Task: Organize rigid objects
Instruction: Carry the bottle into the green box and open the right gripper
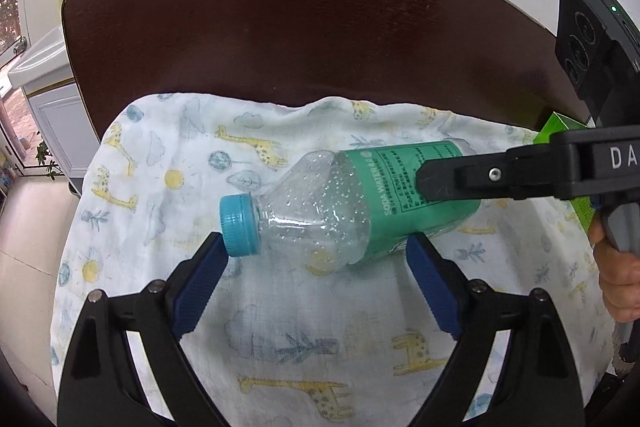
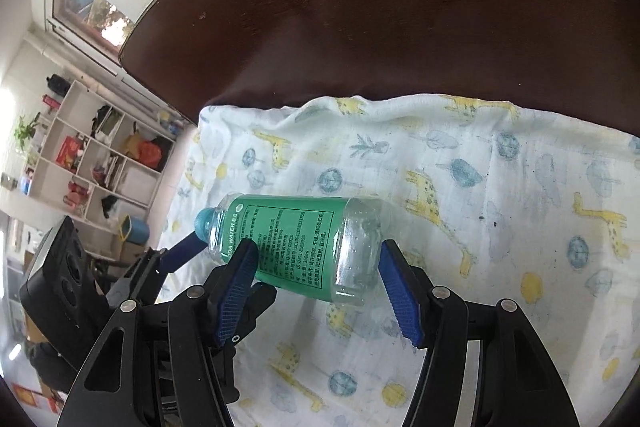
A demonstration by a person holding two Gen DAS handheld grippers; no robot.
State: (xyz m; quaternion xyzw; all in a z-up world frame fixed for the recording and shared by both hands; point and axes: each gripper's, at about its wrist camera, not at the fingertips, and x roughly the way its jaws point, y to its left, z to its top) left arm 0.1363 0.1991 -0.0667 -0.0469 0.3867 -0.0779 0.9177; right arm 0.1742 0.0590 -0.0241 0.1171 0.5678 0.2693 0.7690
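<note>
Left wrist view, from the left: shows a dark worktop [image 1: 320,7] with a giraffe-print cloth [image 1: 160,187] spread over its near part. Shows a bottle [image 1: 340,211] on its side in the middle of the cloth, cap [image 1: 238,225] to the left, green label to the right. Left gripper [image 1: 316,243] low over it, fingers wide apart; cap just beside the left fingertip, label end just beside the right one, nothing clamped. Further right, right gripper [image 1: 440,183] reaching in from the side, one finger lying across the label. Behind it, a green box [image 1: 560,135] at the cloth's edge, mostly hidden. Below that, a hand [image 1: 616,279] on the trigger.

Right wrist view, from the left: shelves [image 2: 100,163] in the background, then a blue finger of the left gripper near the cap. Right gripper's fingers [image 2: 400,299] partly apart, straddling the bottle's base half: left pad in front of the label, right pad at the clear base. Cannot tell whether either pad presses or merely sits alongside.

Progress, as a judgement: looks part done. Bottle down on the cloth and apparently at rest there, left grip off it. Left to do: clear the right fingers from the bottle, then probably deal with the box. Final layout not readable from these views.
</note>
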